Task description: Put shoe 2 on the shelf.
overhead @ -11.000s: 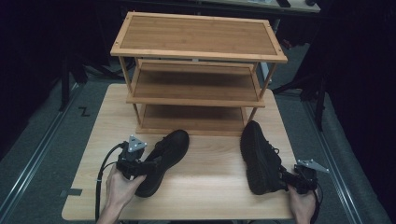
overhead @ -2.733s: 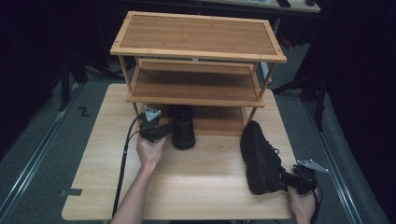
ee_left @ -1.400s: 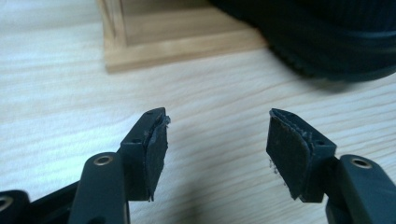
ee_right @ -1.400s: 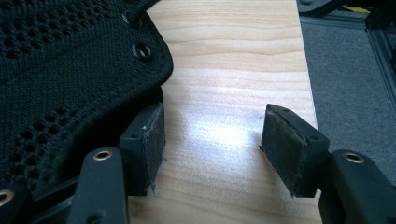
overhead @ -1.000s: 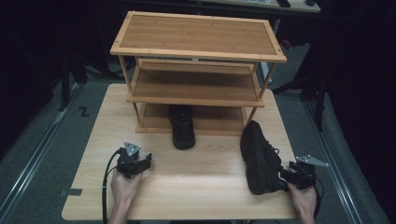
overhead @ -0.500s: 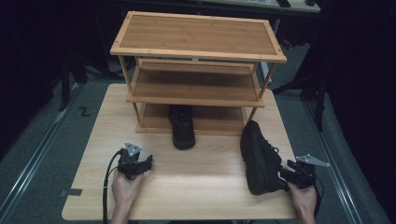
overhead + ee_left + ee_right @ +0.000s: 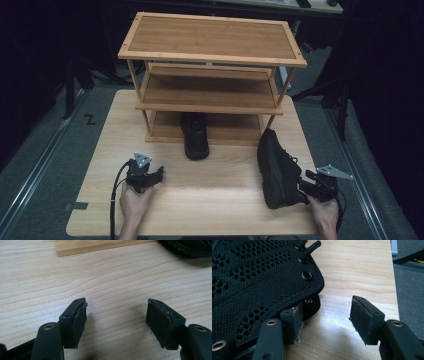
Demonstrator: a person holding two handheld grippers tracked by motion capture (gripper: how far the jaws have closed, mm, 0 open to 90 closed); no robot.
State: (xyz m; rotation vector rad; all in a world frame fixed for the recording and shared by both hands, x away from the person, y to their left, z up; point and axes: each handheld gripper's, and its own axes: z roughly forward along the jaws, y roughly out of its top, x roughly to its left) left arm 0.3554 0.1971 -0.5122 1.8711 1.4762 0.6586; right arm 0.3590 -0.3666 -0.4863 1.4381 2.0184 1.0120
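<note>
One black shoe (image 7: 196, 138) lies heel-first in the bottom shelf of the wooden rack (image 7: 210, 95), with its toe sticking out over the table. A second black shoe (image 7: 276, 167) lies on the table's right side, its mesh upper (image 7: 254, 277) close in the right gripper view. My right gripper (image 7: 306, 184) (image 7: 327, 305) is at that shoe's heel end, open, one jaw touching the shoe's laced edge and the other over bare wood. At the front left my left gripper (image 7: 159, 173) (image 7: 116, 303) rests open over bare table with nothing between its jaws.
The rack stands at the back of the wooden table (image 7: 220, 200); its middle and top shelves hold nothing. The rack's base edge (image 7: 100, 246) and a shoe sole (image 7: 190, 246) lie ahead of the left gripper. Dark floor surrounds the table.
The left gripper carried one shoe from the table into the rack's bottom shelf, let go and drew back to the front left. Over the last second both grippers have barely moved.
</note>
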